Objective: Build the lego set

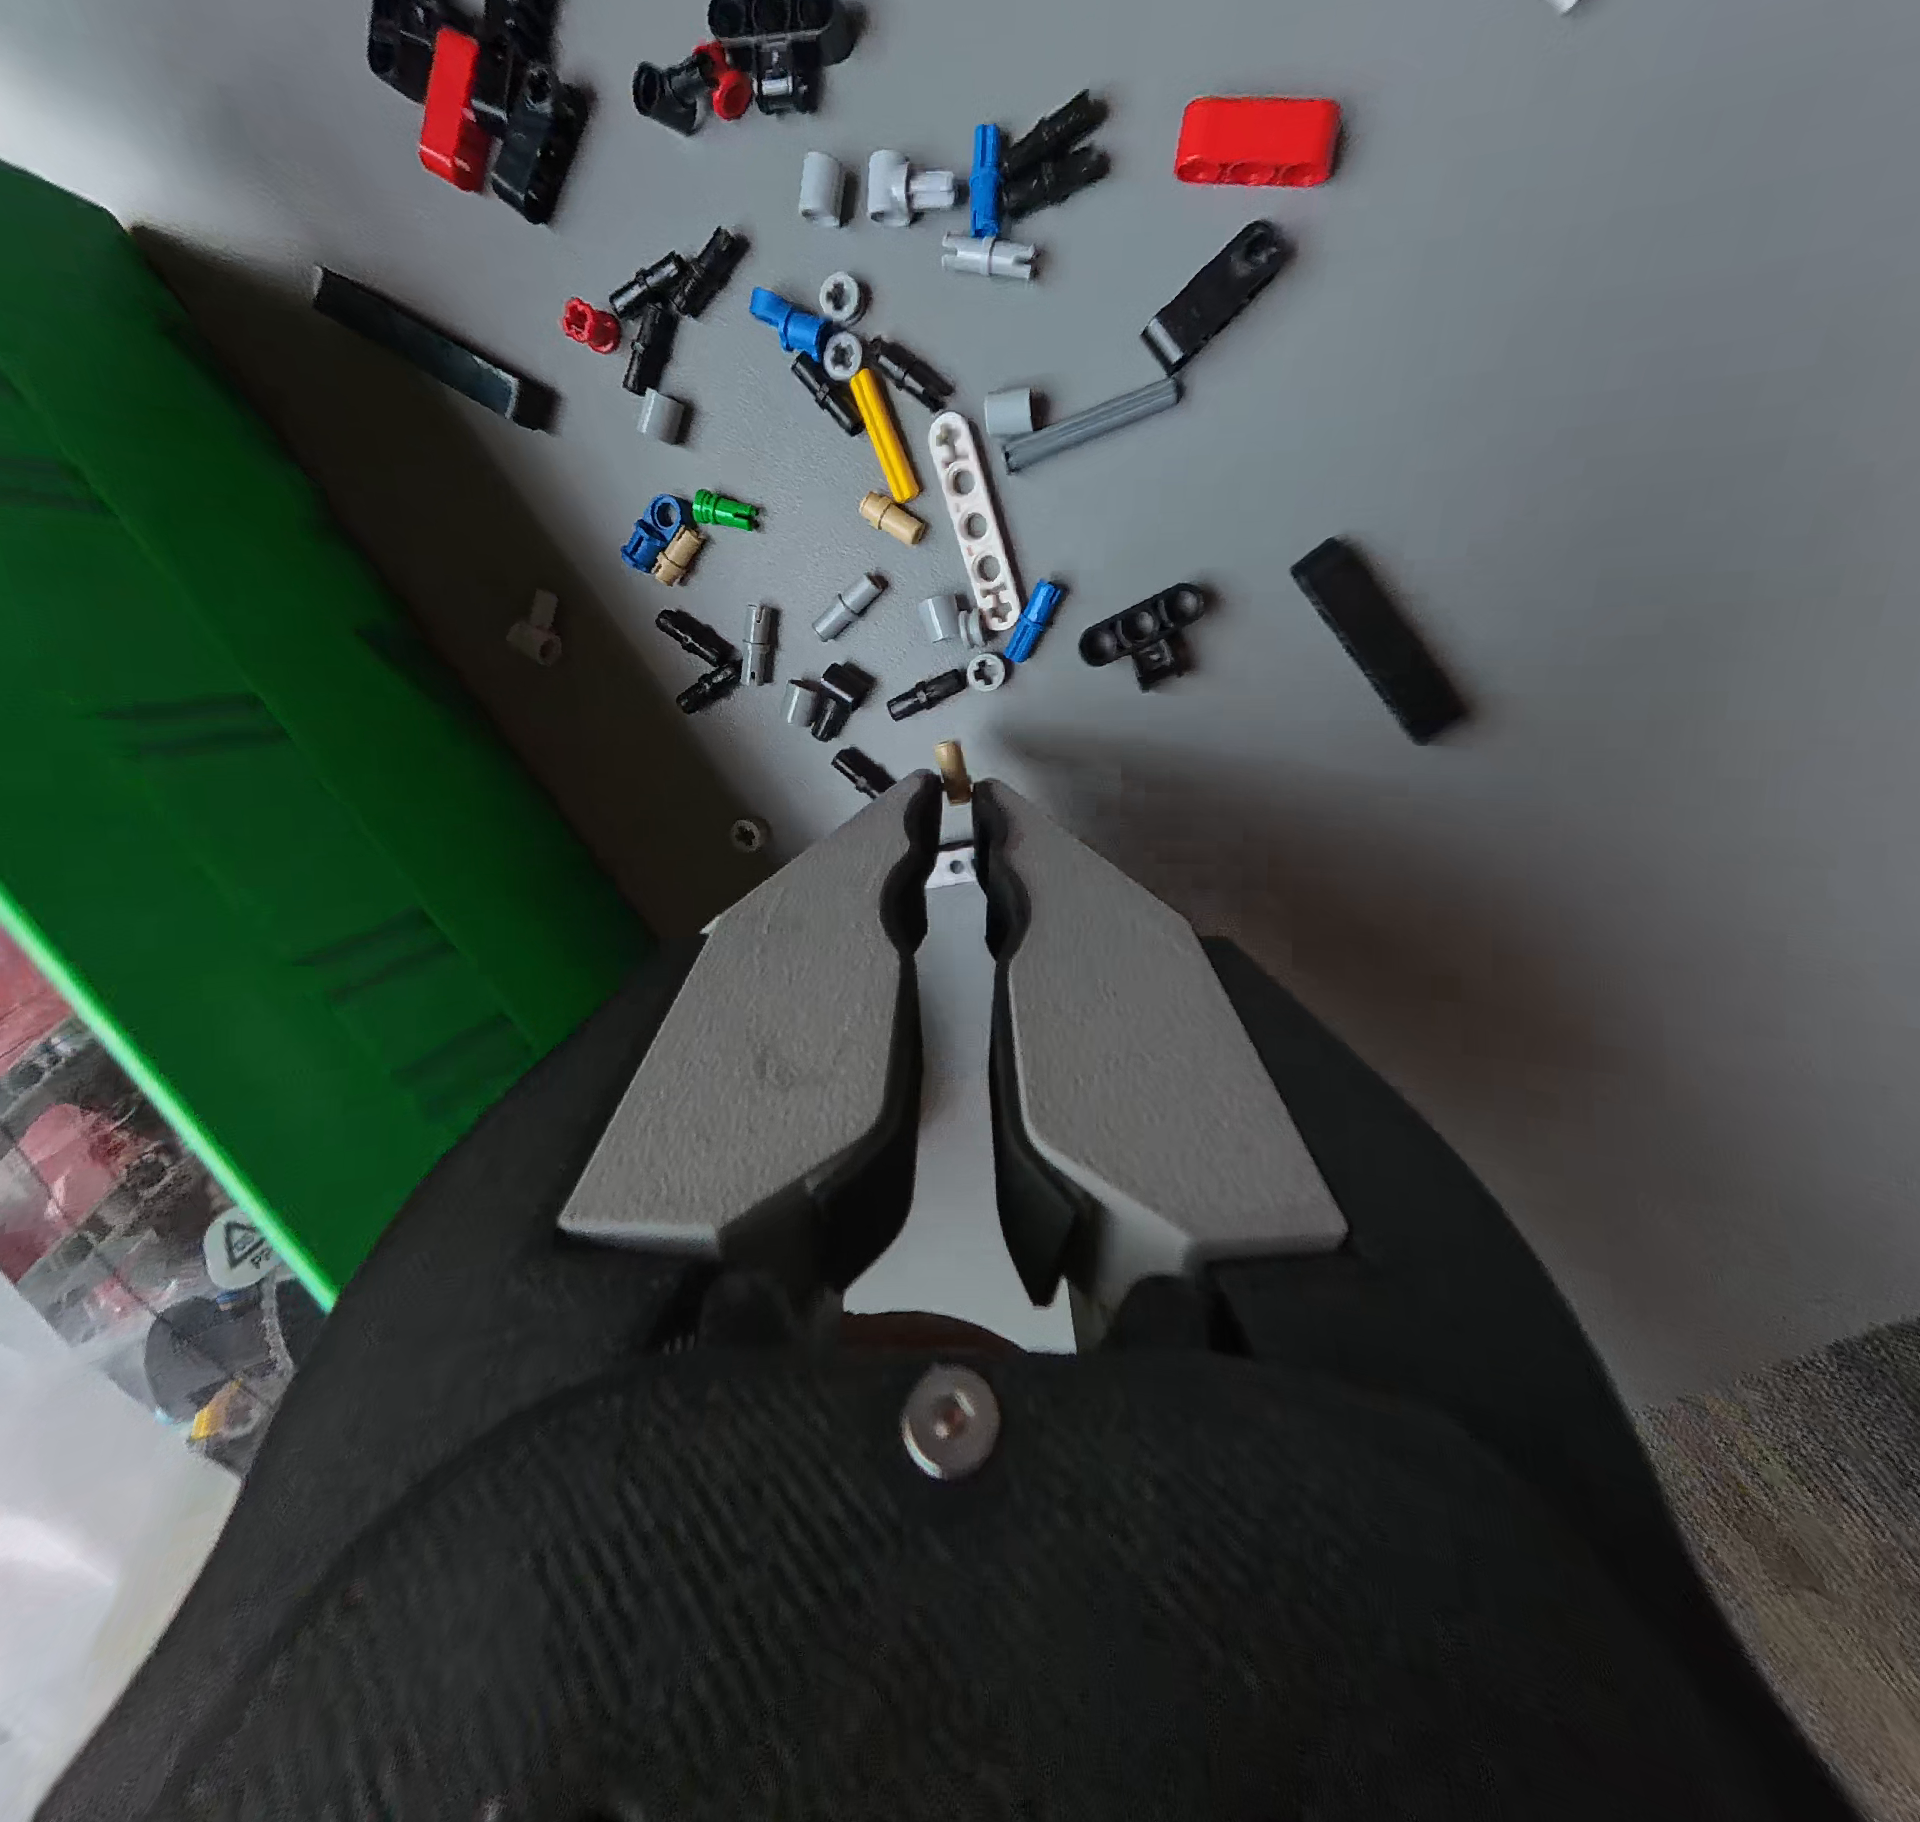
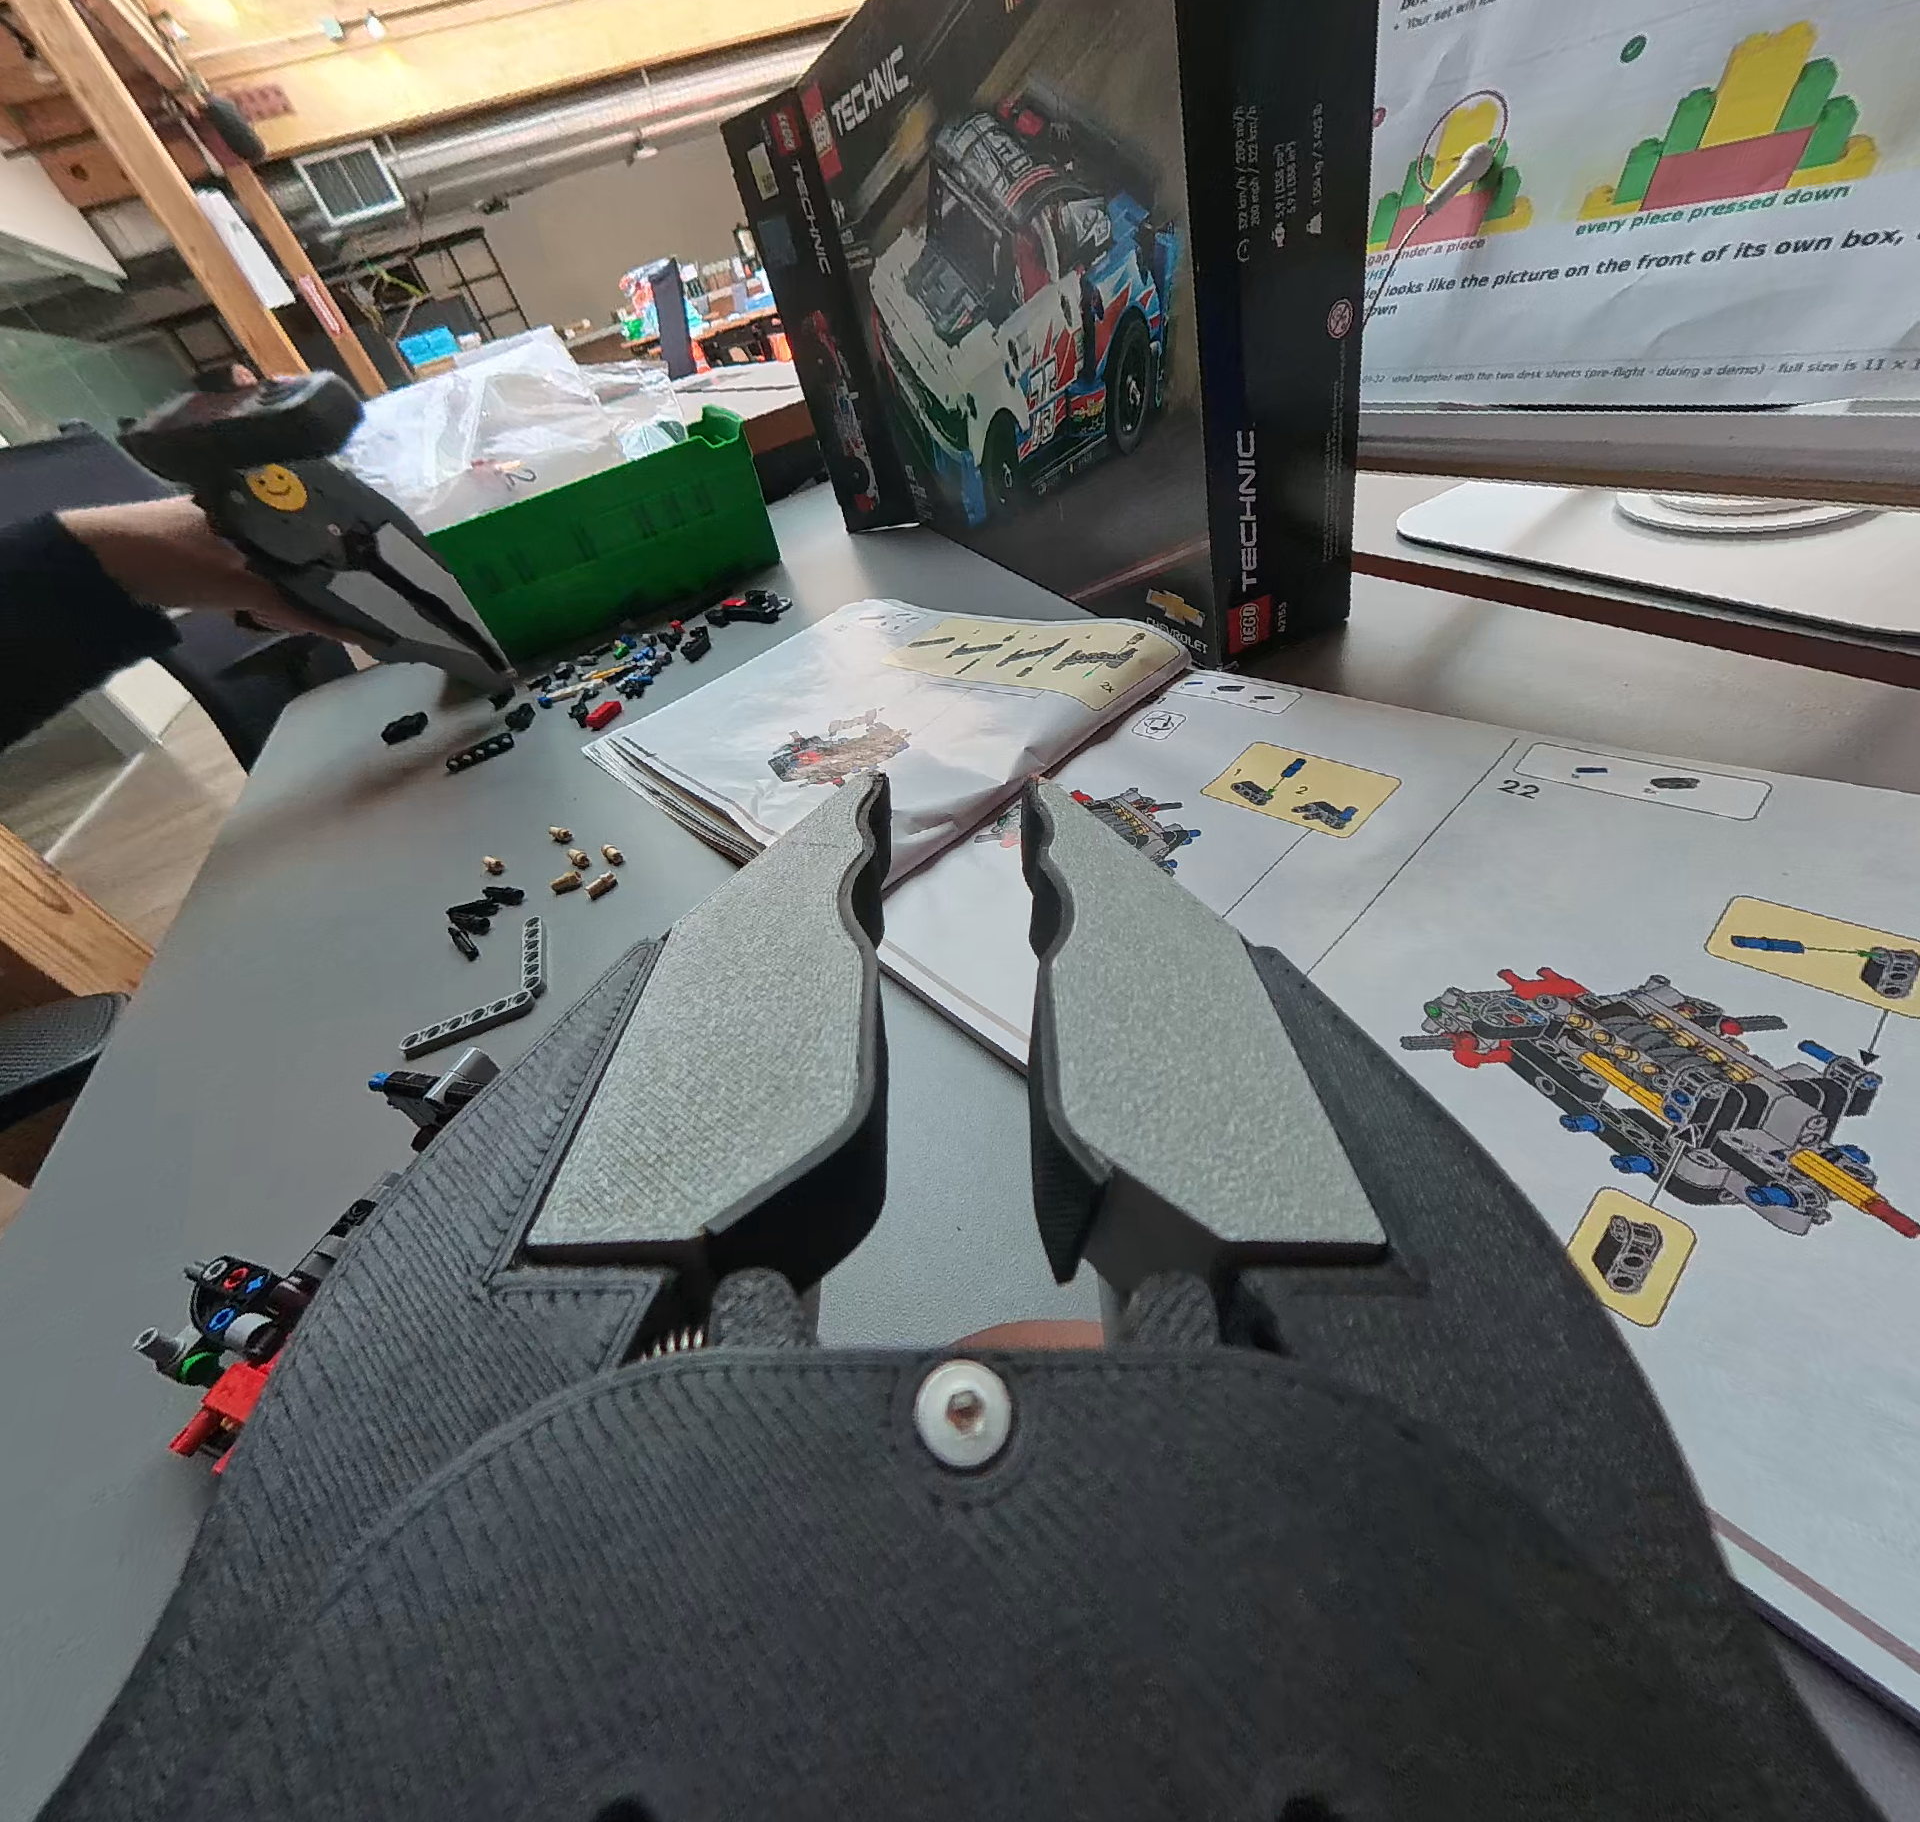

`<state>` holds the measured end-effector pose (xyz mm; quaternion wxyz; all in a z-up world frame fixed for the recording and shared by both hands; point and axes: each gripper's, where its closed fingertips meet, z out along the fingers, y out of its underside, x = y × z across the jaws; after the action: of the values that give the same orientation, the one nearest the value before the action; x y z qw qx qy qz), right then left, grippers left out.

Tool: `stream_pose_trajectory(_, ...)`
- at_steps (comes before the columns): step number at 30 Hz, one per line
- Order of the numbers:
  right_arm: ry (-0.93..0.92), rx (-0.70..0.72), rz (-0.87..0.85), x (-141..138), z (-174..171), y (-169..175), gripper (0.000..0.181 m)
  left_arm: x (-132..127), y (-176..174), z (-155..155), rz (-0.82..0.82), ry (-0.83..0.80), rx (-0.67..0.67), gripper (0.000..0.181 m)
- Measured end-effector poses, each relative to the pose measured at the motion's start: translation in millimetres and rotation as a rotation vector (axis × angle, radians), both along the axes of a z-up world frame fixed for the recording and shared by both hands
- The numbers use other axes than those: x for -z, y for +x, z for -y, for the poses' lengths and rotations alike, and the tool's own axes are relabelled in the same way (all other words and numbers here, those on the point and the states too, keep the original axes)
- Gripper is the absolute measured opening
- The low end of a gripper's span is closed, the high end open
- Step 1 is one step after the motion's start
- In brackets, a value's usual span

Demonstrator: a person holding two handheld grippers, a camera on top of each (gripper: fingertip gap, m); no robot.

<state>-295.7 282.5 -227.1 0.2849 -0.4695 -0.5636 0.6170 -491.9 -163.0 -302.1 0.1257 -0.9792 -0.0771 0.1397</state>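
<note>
My left gripper (image 1: 957,785) is shut on a small tan pin (image 1: 952,770) at its tips, just above the grey table (image 1: 1558,422). Ahead of it lies a scatter of small pieces: a white thin beam (image 1: 975,517), a yellow axle (image 1: 884,432), a red beam (image 1: 1257,139), blue and black pins. My right gripper (image 2: 956,816) is open and empty, held above the open instruction booklet (image 2: 1455,941). The left gripper also shows far left in the right wrist view (image 2: 488,676), tips down at the piece pile. A partly built assembly (image 2: 223,1357) lies at the right gripper's lower left.
A green bin (image 1: 208,681) stands left of the pile; it also shows in the right wrist view (image 2: 613,546), holding plastic bags. The set's box (image 2: 1039,318) stands upright behind the booklet. Tan pins (image 2: 582,863), black pins and a grey angled beam (image 2: 488,1003) lie mid-table. My right fingertips sit around 50 centimeters from my left ones. The yellow axle (image 1: 884,432) sits 7 centimeters or so from the ends of my left fingers. The partly built assembly (image 2: 223,1357) is about 20 centimeters from my right fingertips and 45 centimeters from my left.
</note>
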Motion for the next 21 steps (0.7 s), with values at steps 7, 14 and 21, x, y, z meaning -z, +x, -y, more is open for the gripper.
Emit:
stream_pose_trajectory(7, 0.007, -0.001, 0.002, 1, 1, 0, 0.022, -30, 82, -79, -0.02, 0.116, 0.248, 0.003)
stream_pose_trajectory(14, 0.01, -0.003, 0.002, 1, 2, 1, 0.022, 0, 133, -146, 0.074, 0.15, 0.386, 0.004)
stream_pose_trajectory(21, 0.027, -0.018, 0.011, 3, 6, 1, 0.021, 16, 146, -160, 0.141, 0.148, 0.409, 0.009)
